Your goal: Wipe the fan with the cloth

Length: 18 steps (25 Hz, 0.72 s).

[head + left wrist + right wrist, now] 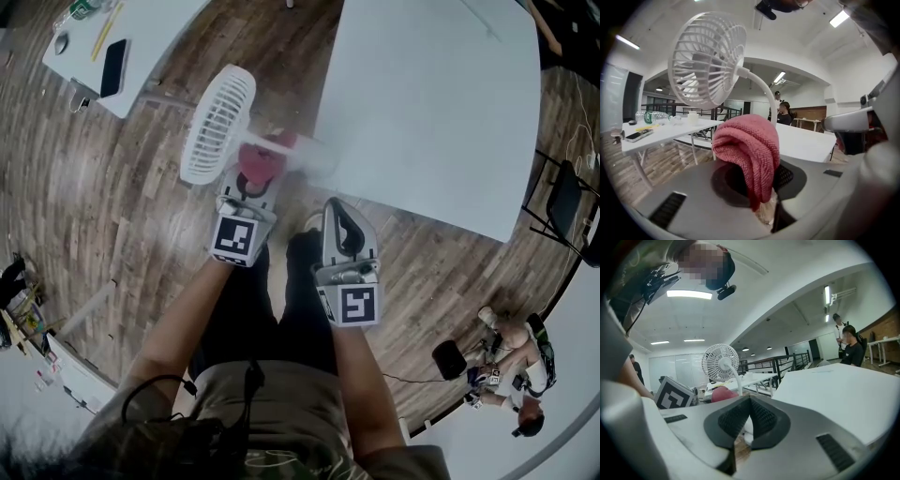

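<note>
Pink knit cloth (747, 154) sits bunched in my left claw (757, 187). The jaws are clamped on its lower folds, so a thick rounded wad stands proud of the tips. I read that as deliberate: the wad, not the hard jaws, should meet the plastic.

The fan (707, 58) is white. In the left gripper view its round grille sits at about 11 o'clock from the cloth, tilted on a curved stem (764, 89) that drops behind the wad. In the head view the stem runs off toward 3 o'clock, to the near corner of the white tabletop (441, 103), and the grille hangs out over the wood floor (112, 216). I cannot make out how it is fixed at that corner. The cloth lies just beside the lower rim of the grille and the top of the stem, but no view shows whether it touches.

My right claw (749, 420) has its jaws together with nothing gripped. In the head view it rests at 4 o'clock of the left one, apart from the fan. I judge it is parked there to clear the wiping path, though it could brace the stem if the grille swings under pressure. Wiping looks barely begun. The next stroke wants light pressure, because a thin curved neck like that may flex away from the cloth.
</note>
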Each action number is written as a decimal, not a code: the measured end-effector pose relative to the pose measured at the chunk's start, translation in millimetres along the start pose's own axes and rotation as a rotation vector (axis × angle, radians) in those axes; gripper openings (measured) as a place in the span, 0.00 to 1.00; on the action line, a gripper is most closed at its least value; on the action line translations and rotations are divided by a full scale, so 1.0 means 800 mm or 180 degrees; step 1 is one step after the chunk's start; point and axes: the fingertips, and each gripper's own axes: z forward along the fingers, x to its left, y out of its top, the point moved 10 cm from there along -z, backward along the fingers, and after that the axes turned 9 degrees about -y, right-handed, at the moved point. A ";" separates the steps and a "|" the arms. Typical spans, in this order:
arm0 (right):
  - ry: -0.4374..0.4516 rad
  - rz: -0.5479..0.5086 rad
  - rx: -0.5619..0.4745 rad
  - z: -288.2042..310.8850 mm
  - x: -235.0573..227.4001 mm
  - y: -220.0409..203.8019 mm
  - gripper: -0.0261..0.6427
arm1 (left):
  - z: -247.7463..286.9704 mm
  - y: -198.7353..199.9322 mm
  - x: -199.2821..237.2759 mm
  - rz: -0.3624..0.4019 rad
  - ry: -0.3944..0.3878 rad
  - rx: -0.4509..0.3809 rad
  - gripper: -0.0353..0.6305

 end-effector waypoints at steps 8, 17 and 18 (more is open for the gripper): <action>0.0102 0.0055 0.0111 -0.001 0.011 -0.008 0.04 | -0.002 -0.012 0.022 0.0130 0.0217 0.0073 0.21; 0.0292 0.0196 -0.0015 0.008 0.030 0.007 0.04 | -0.038 0.008 0.016 0.0073 0.0287 -0.0113 0.21; 0.0361 0.0220 -0.0029 0.011 0.034 0.010 0.04 | -0.040 0.011 0.008 0.0094 0.0256 -0.0134 0.21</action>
